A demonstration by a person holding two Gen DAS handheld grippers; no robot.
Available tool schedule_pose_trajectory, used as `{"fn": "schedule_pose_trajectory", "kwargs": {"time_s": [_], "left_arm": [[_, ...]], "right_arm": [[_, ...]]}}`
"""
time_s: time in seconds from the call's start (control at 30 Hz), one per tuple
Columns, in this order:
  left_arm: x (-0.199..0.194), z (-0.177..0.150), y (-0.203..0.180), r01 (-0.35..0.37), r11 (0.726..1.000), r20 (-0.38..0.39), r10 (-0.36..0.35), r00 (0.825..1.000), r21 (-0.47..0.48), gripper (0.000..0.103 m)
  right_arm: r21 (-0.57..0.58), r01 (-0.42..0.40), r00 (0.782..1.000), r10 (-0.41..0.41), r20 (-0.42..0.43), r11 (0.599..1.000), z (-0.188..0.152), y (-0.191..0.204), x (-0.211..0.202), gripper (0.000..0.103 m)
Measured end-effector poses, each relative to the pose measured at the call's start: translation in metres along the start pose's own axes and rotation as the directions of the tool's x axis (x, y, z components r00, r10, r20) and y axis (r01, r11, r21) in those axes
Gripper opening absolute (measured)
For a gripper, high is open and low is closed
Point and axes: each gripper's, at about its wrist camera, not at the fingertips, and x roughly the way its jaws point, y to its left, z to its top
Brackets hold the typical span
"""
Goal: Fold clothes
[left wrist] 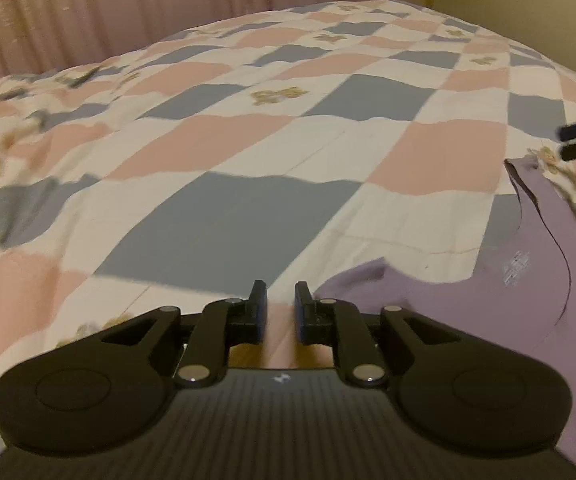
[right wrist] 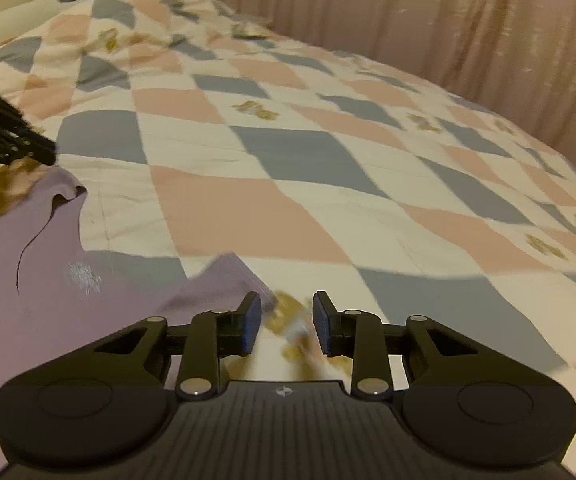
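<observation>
Left gripper [left wrist: 280, 307] jaws narrow, gap visible, holding nothing, over the quilt [left wrist: 248, 152]. Right gripper [right wrist: 287, 320] jaws wider, empty, just beside a shirt corner. Purple shirt [right wrist: 28, 304] lies on the quilt between the two grippers, partly rumpled. Pink curtain [right wrist: 427, 20] behind the bed.
</observation>
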Motion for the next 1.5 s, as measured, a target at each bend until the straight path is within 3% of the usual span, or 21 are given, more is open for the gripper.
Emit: {"fn": "schedule_pose_trajectory", "kwargs": {"time_s": [0.23, 0.57, 0.8, 0.87, 1.07, 1.3, 1.33, 1.37, 1.5], "left_arm": [[-0.043, -0.036, -0.018, 0.073, 0.997, 0.037, -0.072, 0.997, -0.02, 0.012], [-0.096, -0.108, -0.038, 0.187, 0.981, 0.098, -0.181, 0.979, -0.054, 0.012], [-0.142, -0.149, -0.053, 0.234, 0.97, 0.139, -0.222, 0.965, -0.072, 0.012], [-0.151, -0.157, -0.057, 0.227, 0.969, 0.125, -0.214, 0.969, -0.098, 0.012], [-0.144, -0.162, -0.053, 0.252, 0.945, 0.1, -0.236, 0.967, -0.208, 0.012], [-0.111, -0.15, -0.04, 0.319, 0.883, 0.111, -0.299, 0.948, -0.344, 0.013], [-0.114, -0.15, -0.038, 0.312, 0.889, 0.12, -0.288, 0.95, -0.336, 0.012], [-0.118, -0.149, -0.037, 0.305, 0.894, 0.128, -0.278, 0.952, -0.328, 0.0], [-0.132, -0.148, -0.033, 0.277, 0.914, 0.163, -0.237, 0.958, -0.297, 0.0]], "right_arm": [[0.155, 0.04, 0.999, -0.042, 0.01, 0.987, -0.054, 0.014, -0.066, 0.031], [0.214, 0.143, 0.988, -0.154, 0.032, 0.966, -0.134, 0.082, -0.117, 0.031], [0.208, 0.199, 0.961, -0.233, 0.152, 0.958, -0.161, 0.129, -0.165, 0.031], [0.219, 0.196, 0.958, -0.234, 0.166, 0.956, -0.172, 0.144, -0.186, 0.031], [0.253, 0.168, 0.967, -0.209, 0.143, 0.953, -0.198, 0.165, -0.209, 0.034], [0.293, 0.134, 0.98, -0.17, 0.102, 0.947, -0.226, 0.184, -0.224, 0.037], [0.299, 0.129, 0.982, -0.165, 0.096, 0.945, -0.229, 0.186, -0.226, 0.039], [0.302, 0.121, 0.984, -0.154, 0.09, 0.946, -0.23, 0.187, -0.226, 0.039], [0.315, 0.086, 0.992, -0.112, 0.065, 0.945, -0.233, 0.188, -0.223, 0.039]]}}
